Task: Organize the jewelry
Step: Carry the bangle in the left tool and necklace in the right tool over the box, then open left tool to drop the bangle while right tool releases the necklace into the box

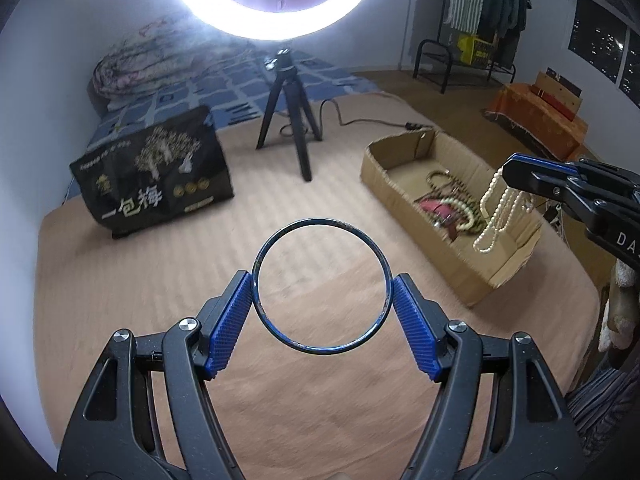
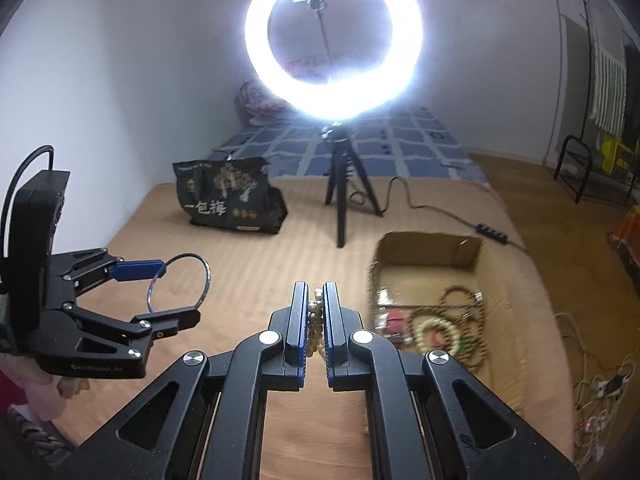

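Left wrist view: left gripper (image 1: pixel 322 300) clamps a blue bangle (image 1: pixel 322 286) at centre.
Right gripper (image 2: pixel 316 308) pinches a pearl necklace (image 1: pixel 500 212), which dangles over the cardboard box (image 1: pixel 472 284) at 3 o'clock.

light: ring lamp (image 2: pixel 334 40), blown-out glare | room dim | fisheye edges bent | slight blur

A bedroom at home: rolled quilt (image 1: pixel 136 68) and blue checked bedding (image 1: pixel 256 84) just behind the ring light (image 1: pixel 276 0) on its tripod, clothes rack (image 1: pixel 492 8) to its right, night window (image 1: pixel 600 36) beyond.
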{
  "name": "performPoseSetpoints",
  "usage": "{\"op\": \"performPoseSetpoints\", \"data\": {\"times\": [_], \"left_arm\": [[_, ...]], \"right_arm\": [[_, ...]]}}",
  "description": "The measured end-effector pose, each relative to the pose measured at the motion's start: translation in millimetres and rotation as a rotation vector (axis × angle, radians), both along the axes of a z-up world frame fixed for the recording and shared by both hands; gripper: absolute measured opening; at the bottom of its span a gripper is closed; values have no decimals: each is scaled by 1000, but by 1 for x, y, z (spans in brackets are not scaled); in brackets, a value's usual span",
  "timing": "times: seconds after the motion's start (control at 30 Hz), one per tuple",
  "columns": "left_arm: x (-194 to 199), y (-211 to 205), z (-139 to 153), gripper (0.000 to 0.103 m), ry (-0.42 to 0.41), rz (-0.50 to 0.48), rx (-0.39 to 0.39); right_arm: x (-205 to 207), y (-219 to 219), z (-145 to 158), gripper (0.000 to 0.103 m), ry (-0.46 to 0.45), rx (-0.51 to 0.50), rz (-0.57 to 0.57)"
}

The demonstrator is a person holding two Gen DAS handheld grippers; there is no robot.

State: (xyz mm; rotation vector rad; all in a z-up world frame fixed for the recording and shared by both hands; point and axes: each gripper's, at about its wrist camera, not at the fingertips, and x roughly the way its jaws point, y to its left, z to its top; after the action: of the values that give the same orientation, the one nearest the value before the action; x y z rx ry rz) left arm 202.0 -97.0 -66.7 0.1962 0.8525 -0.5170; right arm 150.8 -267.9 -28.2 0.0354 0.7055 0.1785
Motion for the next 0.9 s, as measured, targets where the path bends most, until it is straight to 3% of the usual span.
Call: {"op": "performPoseSetpoints", "data": {"times": [0.33,0.57,0.9], "left_arm": [[14,-52,16,73,-24,-18,-46],[32,-89,10,73,-10,-11,-63],[64,-120,-6,73,47,58,-119]], "right_arm": [[-2,-62,8,6,-9,-29,-73],[-1,-97,-4,6,14,-7,-117],[6,-115,-20,5,44,-1,-124]]}}
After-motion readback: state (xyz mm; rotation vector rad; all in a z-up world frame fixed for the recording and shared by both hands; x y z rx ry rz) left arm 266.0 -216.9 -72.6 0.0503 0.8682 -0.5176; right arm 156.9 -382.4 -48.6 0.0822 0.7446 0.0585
